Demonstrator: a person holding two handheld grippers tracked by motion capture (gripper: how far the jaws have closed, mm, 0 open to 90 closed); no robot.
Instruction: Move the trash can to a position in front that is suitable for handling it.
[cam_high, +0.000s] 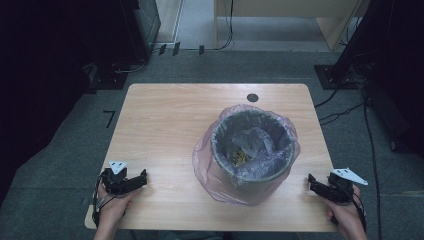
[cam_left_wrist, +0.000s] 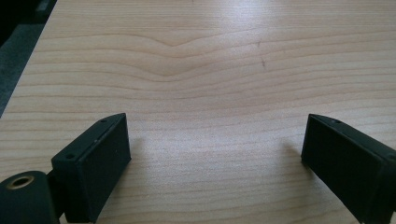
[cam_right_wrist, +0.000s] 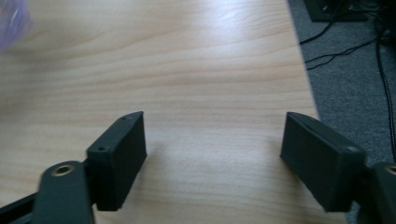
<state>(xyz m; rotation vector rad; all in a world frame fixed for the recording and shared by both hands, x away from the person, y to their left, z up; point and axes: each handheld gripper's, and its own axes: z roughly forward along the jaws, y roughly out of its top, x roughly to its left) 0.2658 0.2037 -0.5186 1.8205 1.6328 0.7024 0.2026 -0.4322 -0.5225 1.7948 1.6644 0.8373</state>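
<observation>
A wooden table (cam_high: 165, 120) seen from above, with a person's two hands at its near edge, each holding a black two-jaw claw. The left claw (cam_high: 131, 181) rests near the table's left front corner, jaws spread wide with nothing between them; its own camera shows bare wood grain between the two black pads. The right claw (cam_high: 314, 183) sits at the right front edge, also spread and empty, with the table edge and grey carpet just to its right in its own camera. Between the two claws, ahead of both and nearer the right one, stands a dark round waste bin (cam_high: 252, 177) lined with a thin, translucent purplish plastic bag (cam_high: 205, 155). The bag's mouth is folded outward over the rim and hangs loosely down the outside, bulging most toward the left claw. Something small and yellow (cam_high: 240, 157) lies inside the crumpled liner at the bottom; what it is cannot be made out. The bag looks very light, soft and slippery, likely to stretch or tear if pinched hard or tugged sharply, and it will crumple rather than hold shape. The bin appears stiff and fairly light, and could slide or tip if pulled from one side. The best hold is probably the loose folded film at the rim, taken on opposite sides by the two claws.
</observation>
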